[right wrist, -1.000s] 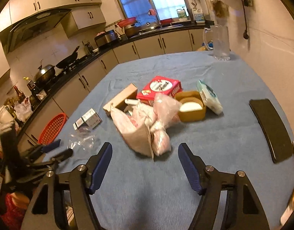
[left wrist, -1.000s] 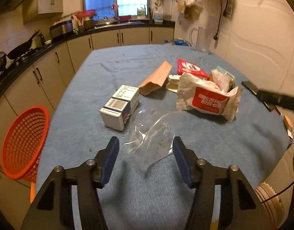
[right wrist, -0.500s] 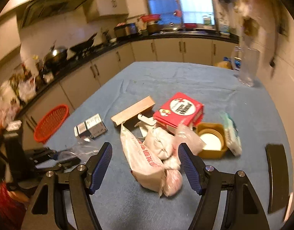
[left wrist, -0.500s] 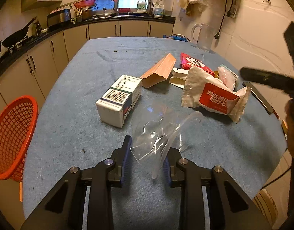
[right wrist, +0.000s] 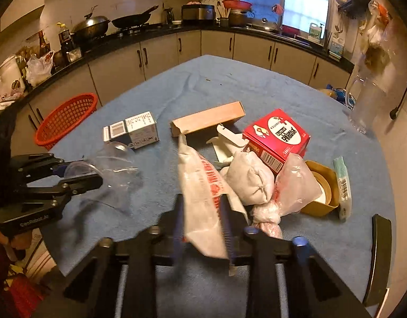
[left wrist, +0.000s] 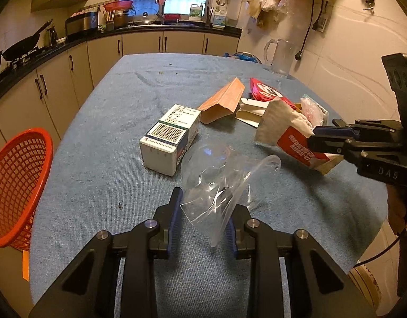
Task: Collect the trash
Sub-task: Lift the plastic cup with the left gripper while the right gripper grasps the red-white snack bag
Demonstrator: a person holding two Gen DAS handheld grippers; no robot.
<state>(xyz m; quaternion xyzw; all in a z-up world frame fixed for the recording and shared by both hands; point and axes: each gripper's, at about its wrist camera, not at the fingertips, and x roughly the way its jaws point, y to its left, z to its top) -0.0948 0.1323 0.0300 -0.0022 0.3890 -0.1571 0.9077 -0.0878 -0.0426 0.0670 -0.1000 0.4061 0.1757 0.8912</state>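
Red basket [left wrist: 16, 185] seen beside the table's [left wrist: 102, 175] left edge; contents cannot be told. Left gripper [left wrist: 203, 220] clamped on clear plastic bag [left wrist: 219, 182] near the front edge, long axis pointing away. Right gripper [right wrist: 202, 228], jaws just closed, clamped on white wrapper [right wrist: 203, 193], lengthwise toward the table's middle.
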